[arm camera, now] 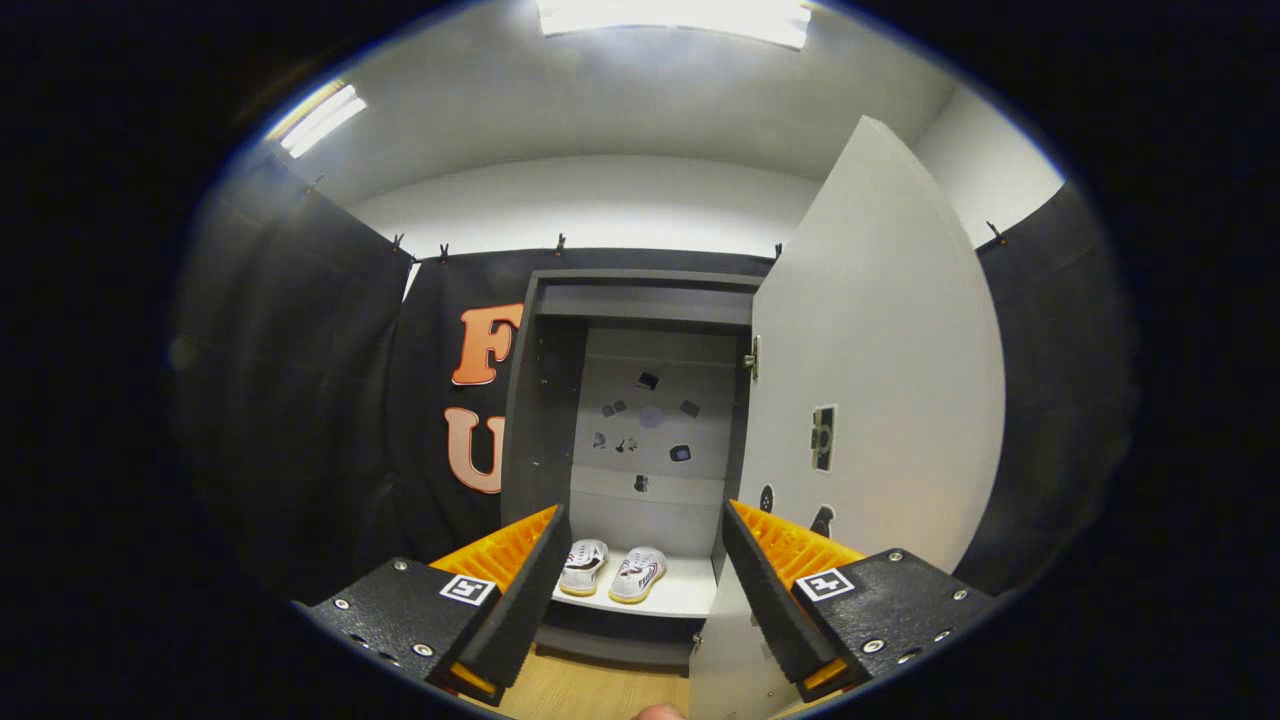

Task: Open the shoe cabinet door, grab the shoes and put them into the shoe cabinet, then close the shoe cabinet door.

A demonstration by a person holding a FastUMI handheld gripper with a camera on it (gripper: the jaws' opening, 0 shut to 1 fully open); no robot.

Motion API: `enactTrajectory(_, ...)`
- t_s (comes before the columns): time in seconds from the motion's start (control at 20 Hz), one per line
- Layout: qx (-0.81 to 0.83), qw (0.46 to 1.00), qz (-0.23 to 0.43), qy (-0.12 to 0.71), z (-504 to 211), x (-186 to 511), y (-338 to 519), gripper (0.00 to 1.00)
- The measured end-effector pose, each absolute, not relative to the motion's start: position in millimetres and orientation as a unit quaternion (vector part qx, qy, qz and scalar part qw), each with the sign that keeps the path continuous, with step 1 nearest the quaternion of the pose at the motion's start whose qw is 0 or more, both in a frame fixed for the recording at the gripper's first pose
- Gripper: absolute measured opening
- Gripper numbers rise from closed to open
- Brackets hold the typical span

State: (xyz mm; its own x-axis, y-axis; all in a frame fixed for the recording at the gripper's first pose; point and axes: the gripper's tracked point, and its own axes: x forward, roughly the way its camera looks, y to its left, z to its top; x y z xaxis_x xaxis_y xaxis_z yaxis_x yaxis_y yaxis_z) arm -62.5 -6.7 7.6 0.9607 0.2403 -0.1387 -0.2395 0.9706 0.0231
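Hand-held gripper [645,560] gapes empty; shoes [612,571] inside cabinet [640,300], apparently beside door [880,400]

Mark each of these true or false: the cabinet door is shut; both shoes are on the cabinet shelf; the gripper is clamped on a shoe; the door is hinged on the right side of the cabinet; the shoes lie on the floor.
1. The cabinet door is shut. False: it stands swung open.
2. Both shoes are on the cabinet shelf. True.
3. The gripper is clamped on a shoe. False: its fingers are spread apart, with the shoes beyond them.
4. The door is hinged on the right side of the cabinet. True.
5. The shoes lie on the floor. False: they sit on the shelf above it.
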Motion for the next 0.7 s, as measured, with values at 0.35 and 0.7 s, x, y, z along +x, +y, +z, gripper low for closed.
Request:
enactTrajectory(0.35,-0.035,0.995,0.085,0.044,24.3,-95.2,-62.7,0.94)
enactTrajectory(0.7,-0.046,0.995,0.07,0.06,15.4,-134.5,-108.6,0.95)
